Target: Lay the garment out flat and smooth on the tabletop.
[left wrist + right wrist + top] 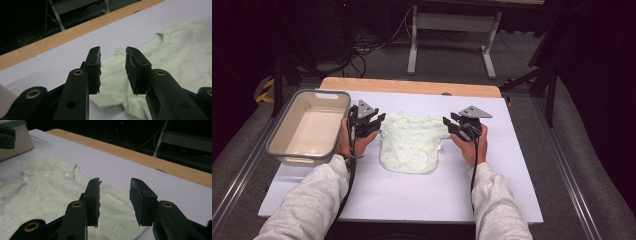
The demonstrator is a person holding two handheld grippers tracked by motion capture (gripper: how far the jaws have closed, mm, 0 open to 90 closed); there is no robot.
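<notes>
- Pale green shirt (412, 142) lies flat mid-bench, just beside the empty tub (309, 126).
- Left gripper (374, 122) and right gripper (451, 125) both released, jaws gaping over the sleeves.
- Risk: a shallow pinch could drag and bunch the cloth.

The garment (412, 142) is pale mint green with a faint tone-on-tone print of rounded shapes and small white buttons (46, 175). The counter (412, 195) is white, edged at twelve o'clock by a light wood strip (412, 86). The bin (309, 127) at nine o'clock is grey outside, cream inside. Both tools, the left tool (371, 121) and right tool (460, 126), are black with brass-coloured rivets. The sleeves (309, 205) are light grey.
</notes>
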